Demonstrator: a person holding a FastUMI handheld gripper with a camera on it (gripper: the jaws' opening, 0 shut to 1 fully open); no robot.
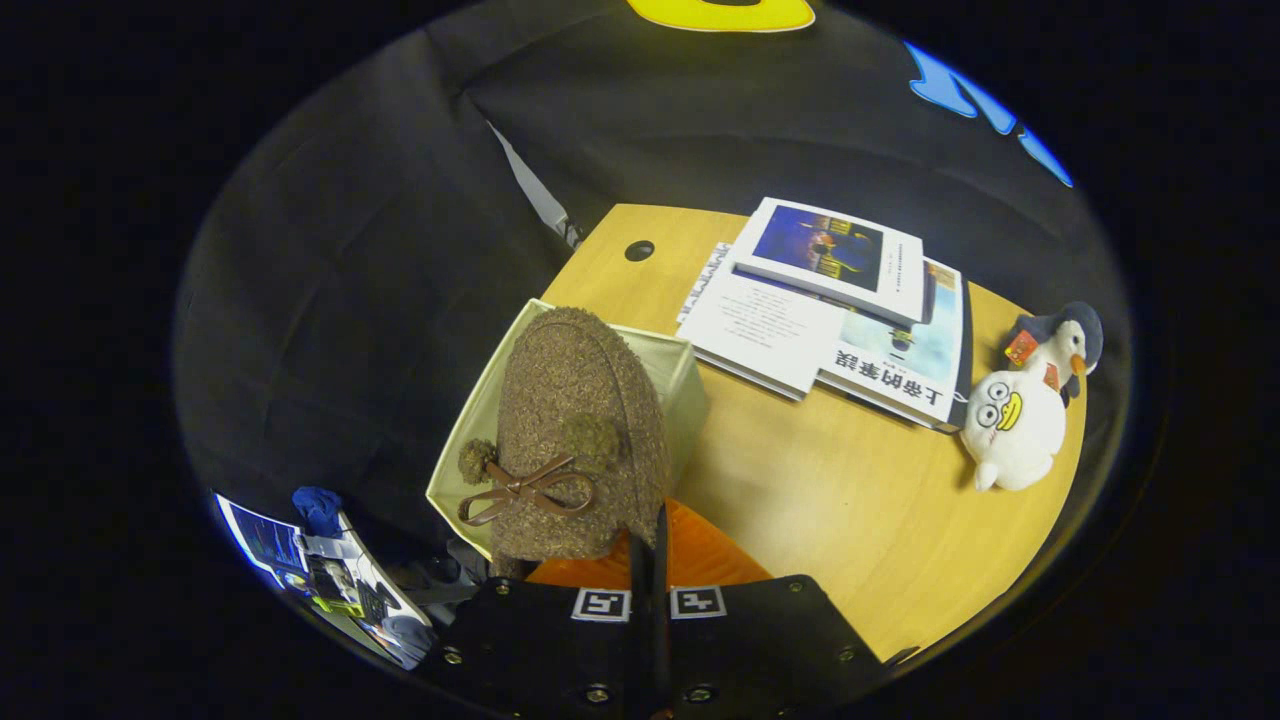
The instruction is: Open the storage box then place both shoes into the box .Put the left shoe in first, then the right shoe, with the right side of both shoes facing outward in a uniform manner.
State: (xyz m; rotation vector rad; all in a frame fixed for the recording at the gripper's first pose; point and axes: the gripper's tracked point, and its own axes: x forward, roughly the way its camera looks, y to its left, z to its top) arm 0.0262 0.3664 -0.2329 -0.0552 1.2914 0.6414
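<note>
One brown woolly shoe (580, 430) clamped at heel in closed tool (648, 545), toe pointing ahead, hanging over open pale storage box (685, 375) on worktop (850, 500).

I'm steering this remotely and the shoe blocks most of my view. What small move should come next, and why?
Probably lower it straight down. The gripper is shut on the brown fuzzy shoe, which hangs toe-forward over the open storage box on the wooden table, with part of the box's rim showing around it.
</note>
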